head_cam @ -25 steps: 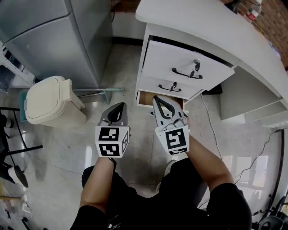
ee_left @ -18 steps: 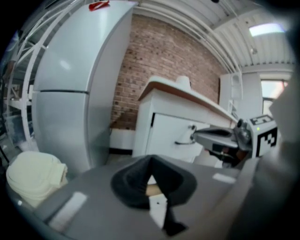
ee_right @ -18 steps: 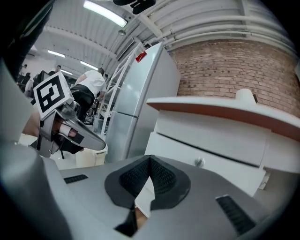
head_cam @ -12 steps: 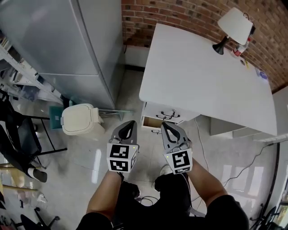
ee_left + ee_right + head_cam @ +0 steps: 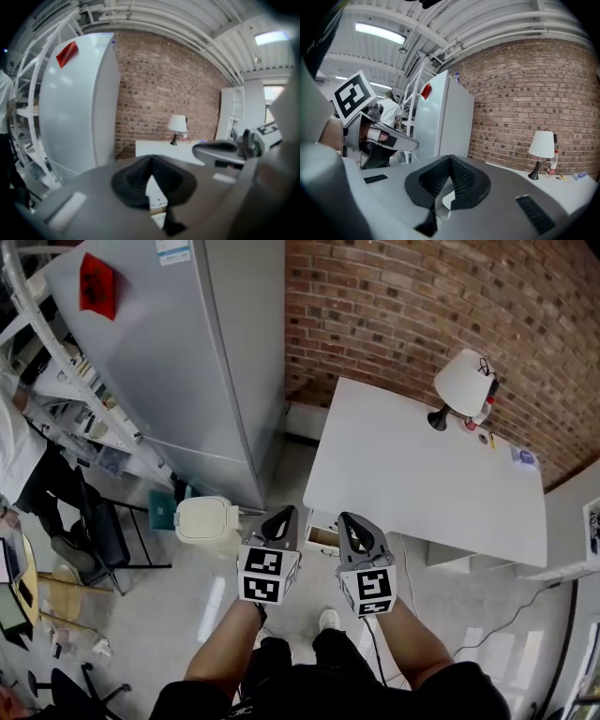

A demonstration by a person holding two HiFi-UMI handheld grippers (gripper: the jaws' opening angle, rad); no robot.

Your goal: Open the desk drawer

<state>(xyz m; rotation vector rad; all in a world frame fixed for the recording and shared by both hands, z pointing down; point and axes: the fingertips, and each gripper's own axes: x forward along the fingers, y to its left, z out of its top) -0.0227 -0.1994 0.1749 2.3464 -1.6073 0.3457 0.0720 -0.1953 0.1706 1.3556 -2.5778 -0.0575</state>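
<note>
The white desk [image 5: 422, 484] stands against the brick wall, seen from high above. Under its front left edge a sliver of an open drawer [image 5: 322, 537] shows its brown inside; the other drawer fronts are hidden by the desktop. My left gripper [image 5: 279, 519] and right gripper [image 5: 354, 524] hang side by side in front of the desk, well above the drawers, both shut on nothing. The left gripper view has its shut tips [image 5: 151, 164] in front of the desk [image 5: 164, 147]. The right gripper view shows its tips [image 5: 450, 161] shut, with the desk [image 5: 562, 187] at the right.
A tall grey fridge [image 5: 187, 362] stands left of the desk, with a cream lidded bin [image 5: 206, 521] at its foot. A white lamp [image 5: 464, 385] and small bottles sit at the desk's back. Shelving, a chair and a person [image 5: 28, 474] are at the far left.
The view has risen from close above the drawers to high over the desk. Both grippers, still shut, have drawn up and back from the drawer fronts.
</note>
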